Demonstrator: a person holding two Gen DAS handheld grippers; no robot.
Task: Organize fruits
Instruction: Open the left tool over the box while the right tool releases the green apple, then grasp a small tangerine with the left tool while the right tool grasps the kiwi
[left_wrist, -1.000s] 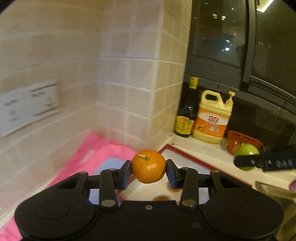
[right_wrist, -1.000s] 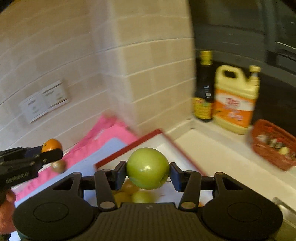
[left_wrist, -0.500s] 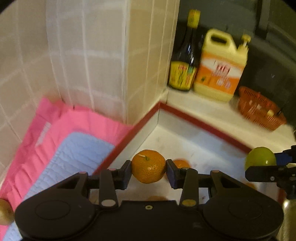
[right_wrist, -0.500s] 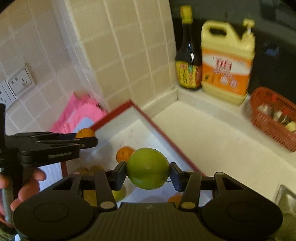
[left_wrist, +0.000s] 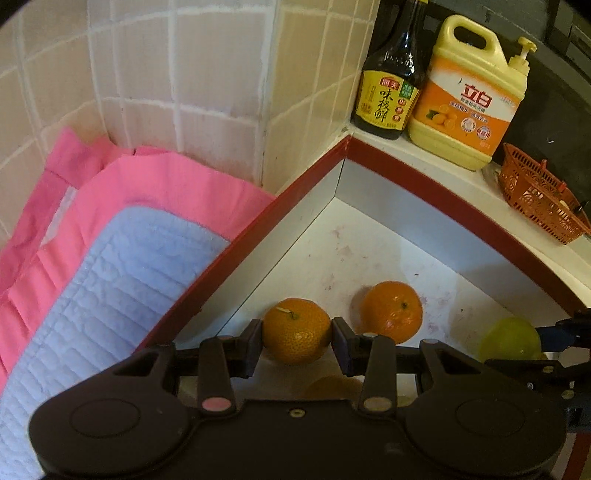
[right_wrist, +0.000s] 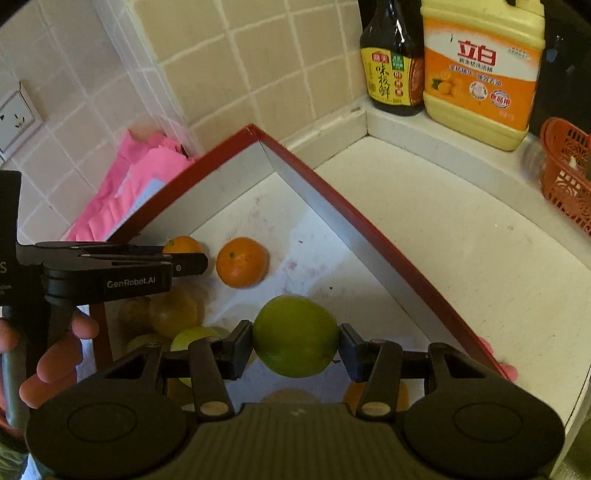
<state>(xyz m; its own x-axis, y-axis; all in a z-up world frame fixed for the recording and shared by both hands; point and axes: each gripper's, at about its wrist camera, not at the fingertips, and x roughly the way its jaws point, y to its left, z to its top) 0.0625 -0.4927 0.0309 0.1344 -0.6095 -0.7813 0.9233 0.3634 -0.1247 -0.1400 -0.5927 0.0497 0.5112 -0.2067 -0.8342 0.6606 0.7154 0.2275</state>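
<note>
You've dropped both hand-held grippers over the red-rimmed box (right_wrist: 373, 236) since a second ago (nice), left hand-held gripper (left_wrist: 296, 341) pinching the orange (left_wrist: 296, 331), right hand-held gripper (right_wrist: 295, 345) pinching the green fruit (right_wrist: 295, 335), so release looks close.
</note>
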